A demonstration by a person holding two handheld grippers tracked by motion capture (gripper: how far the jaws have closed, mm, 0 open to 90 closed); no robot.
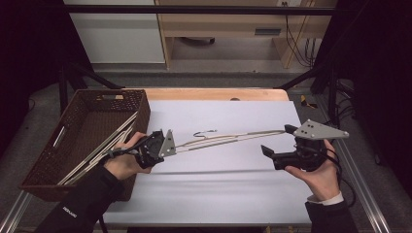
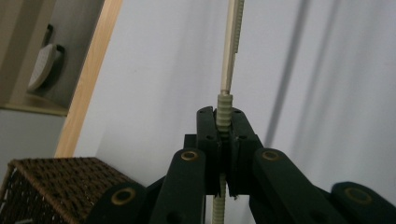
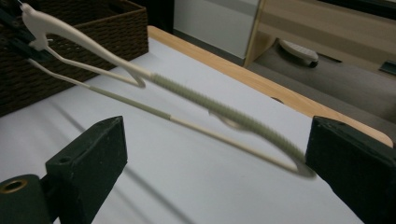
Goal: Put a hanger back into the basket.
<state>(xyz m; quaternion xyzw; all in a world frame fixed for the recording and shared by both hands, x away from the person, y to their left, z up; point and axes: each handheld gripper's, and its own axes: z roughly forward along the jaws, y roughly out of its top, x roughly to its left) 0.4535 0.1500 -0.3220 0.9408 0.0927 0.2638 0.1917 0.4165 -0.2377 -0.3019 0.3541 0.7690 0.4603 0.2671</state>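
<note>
the left tool (image 1: pixel 163 145) is clamped on one end of a pale clothes hanger (image 1: pixel 228 138), holding it above the middle of the tabletop (image 1: pixel 218 189). the right tool (image 1: pixel 279 141) stands wide, the hanger's other end loose between its jaws. a brown basket (image 1: pixel 116 104) of hangers sits at the left edge.

A small pale print stands on the person's dark left sleeve (image 1: pixel 68 209) in the high view, too small and blurred to read. Nothing else bears lettering.
</note>
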